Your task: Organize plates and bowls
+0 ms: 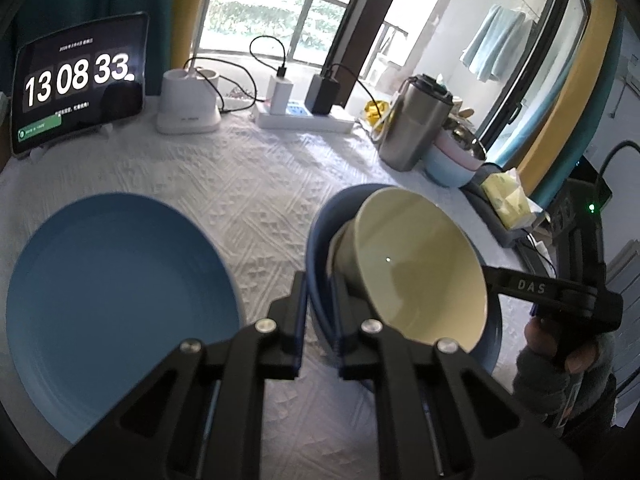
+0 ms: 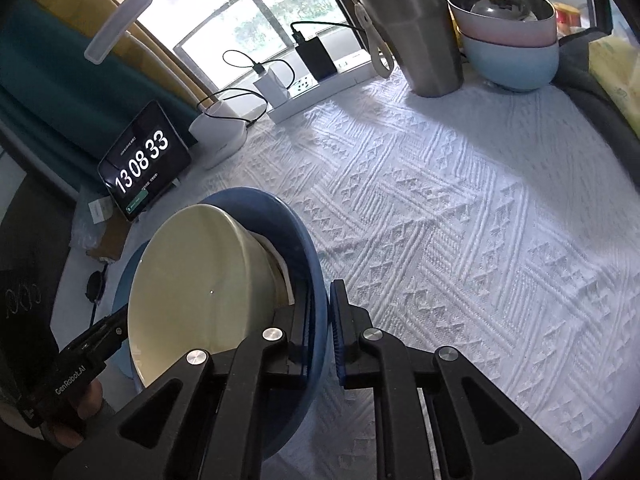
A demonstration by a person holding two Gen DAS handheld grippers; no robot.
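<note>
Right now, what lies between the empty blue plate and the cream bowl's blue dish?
Bare tablecloth and one finger of the left gripper, seen in left wrist view.

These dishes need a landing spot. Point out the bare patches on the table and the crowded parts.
Widest: bare tablecloth between the held blue plate, steel tumbler and stacked bowls. Smaller: between the flat blue plate and the power strip. Crowded: far edge, with tablet and power strip.

Black hand-held gripper (image 1: 320, 320) with blue finger pads (image 2: 338, 320), silver screws, white lettering; grey fingerless glove (image 1: 548, 376).
</note>
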